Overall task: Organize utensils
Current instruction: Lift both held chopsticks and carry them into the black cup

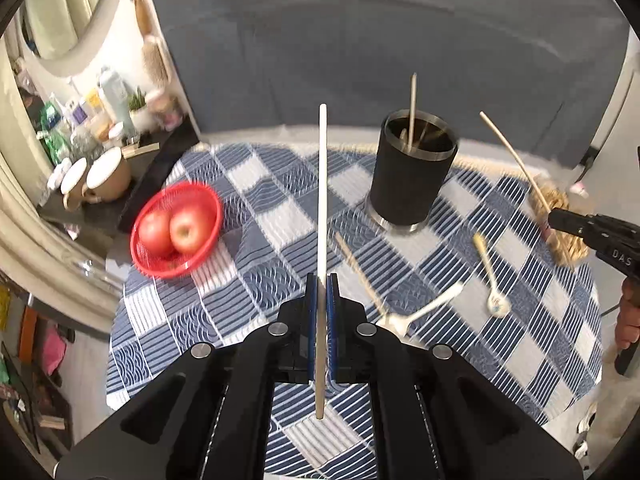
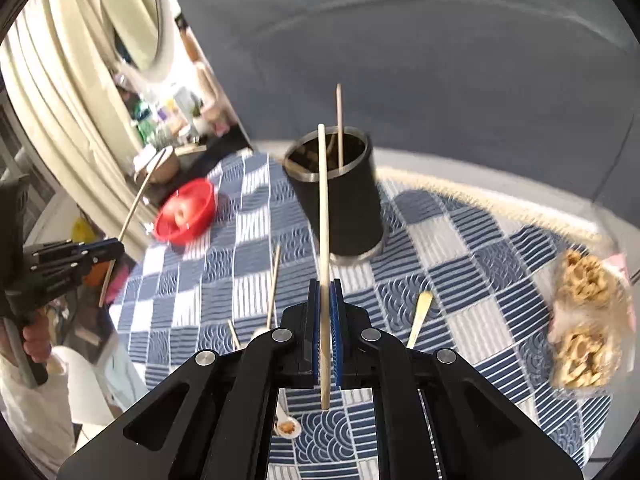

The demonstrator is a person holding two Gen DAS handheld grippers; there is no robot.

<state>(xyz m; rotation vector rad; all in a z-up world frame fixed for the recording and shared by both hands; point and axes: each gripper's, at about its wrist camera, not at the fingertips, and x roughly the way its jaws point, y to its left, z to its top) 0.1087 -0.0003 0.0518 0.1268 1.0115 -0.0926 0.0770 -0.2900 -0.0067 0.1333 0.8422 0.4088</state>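
Two chopsticks are up off the table, one clamped in the left gripper (image 1: 321, 284), one (image 2: 325, 248) in the right gripper (image 2: 325, 288). Spoons (image 1: 490, 276) lie below. Beyond stands the black holder (image 1: 412, 176); next, I reckon, tip both in.

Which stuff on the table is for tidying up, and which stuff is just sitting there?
For the job:
- chopstick gripped in the left tool
- chopstick gripped in the right tool
- black utensil holder
- white fork
- small spoon
- loose chopstick

Just lying about:
- red basket of apples
- bagged snacks
- mugs
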